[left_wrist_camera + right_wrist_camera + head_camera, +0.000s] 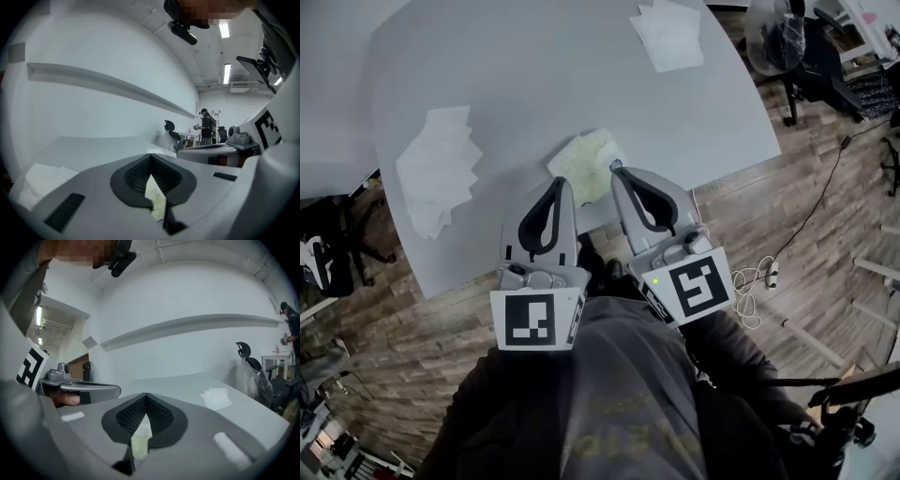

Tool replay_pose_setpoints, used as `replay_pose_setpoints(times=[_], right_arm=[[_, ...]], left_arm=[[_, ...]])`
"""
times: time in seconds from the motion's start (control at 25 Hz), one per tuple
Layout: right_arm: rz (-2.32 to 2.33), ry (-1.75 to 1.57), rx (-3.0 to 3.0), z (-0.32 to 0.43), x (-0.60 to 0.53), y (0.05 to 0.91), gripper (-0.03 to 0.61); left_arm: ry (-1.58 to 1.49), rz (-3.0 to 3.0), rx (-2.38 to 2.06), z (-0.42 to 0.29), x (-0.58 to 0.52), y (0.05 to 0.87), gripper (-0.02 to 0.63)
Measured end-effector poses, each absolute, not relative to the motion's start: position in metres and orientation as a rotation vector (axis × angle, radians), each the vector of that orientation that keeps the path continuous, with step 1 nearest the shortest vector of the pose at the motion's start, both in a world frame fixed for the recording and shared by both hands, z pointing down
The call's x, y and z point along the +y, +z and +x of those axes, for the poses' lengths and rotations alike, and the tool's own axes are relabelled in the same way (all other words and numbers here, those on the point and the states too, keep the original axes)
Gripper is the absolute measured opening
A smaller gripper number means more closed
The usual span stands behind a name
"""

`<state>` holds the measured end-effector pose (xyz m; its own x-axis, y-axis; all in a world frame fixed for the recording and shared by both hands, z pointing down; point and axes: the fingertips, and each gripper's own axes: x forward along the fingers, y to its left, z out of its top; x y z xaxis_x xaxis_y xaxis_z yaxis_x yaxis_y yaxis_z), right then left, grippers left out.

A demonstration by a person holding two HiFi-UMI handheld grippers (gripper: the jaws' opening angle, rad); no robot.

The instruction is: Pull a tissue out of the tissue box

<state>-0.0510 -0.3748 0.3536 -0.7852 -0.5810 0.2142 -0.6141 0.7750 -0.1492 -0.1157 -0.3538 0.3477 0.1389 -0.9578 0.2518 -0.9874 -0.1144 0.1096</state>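
The tissue box [586, 164] is a pale yellow-green soft pack lying flat near the front edge of the grey table [534, 75]. Both grippers hover side by side just in front of it, tips pointing at it. My left gripper [558, 185] is at the pack's near left corner, and its jaws meet with nothing between them. My right gripper [617, 174] is over the pack's near right edge, also shut and empty. Through the slit between the jaws a strip of the pack shows in the left gripper view [157, 199] and in the right gripper view [139, 441].
A loose pile of white tissues [439, 169] lies on the table's left side. Another stack of tissues [667, 36] sits at the far right. An office chair [797, 47] and a cable [759, 277] are on the wooden floor to the right. A person [205, 127] stands far off.
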Motion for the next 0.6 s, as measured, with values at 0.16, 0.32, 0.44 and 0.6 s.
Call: replay_pose_setpoints(times=[0.16,0.32,0.44,0.6], right_arm=[[0.878,0.327,-2.824,-0.051,-0.405,0.357,0.003],[0.686,0.331,-2.837,-0.055,-0.424,0.372,0.003],[0.506,0.337,-2.845,-0.058,-0.429,0.388,0.005],[0.215,0.323,-2.841,-0.062,-0.431,0.406,0.031]], left_arm=[[0.165,2.103,-1.954,-0.122,-0.377,0.351,-0.003],[0.169,1.991,-2.041,-0.129,-0.394,0.362,-0.003],[0.160,1.862,-2.130,-0.131,-0.400,0.375,-0.003],[0.151,1.674,-2.247,-0.128,-0.399,0.390,-0.003]])
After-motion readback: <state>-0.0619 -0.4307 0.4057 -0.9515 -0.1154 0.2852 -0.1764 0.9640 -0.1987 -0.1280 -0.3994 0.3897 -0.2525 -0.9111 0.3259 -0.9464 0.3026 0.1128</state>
